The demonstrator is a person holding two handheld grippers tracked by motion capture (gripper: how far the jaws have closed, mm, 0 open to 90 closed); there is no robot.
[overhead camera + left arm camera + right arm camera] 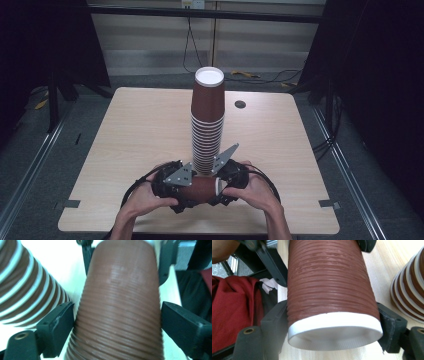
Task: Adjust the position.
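A brown ribbed paper cup (pixel 202 189) lies on its side just above the table's front edge, held between both grippers. Its white rim (pixel 334 327) faces my right gripper (pixel 332 320), whose jaws press on both sides of the cup just behind the rim. My left gripper (pixel 117 315) is clamped on the narrower bottom end of the same cup (pixel 120 302). In the high view the left gripper (pixel 192 189) and right gripper (pixel 217 186) meet nose to nose, a hand on each. A tall stack of upside-down brown cups (pixel 207 125) stands right behind them.
The wooden table (pixel 125 140) has a round dark cable hole (pixel 240 104) at the back right. The stack's lower rings (pixel 25 290) lie close to the held cup, and its base (pixel 409 295) stands beside the right jaw. A red garment (pixel 232 315) hangs below the table edge.
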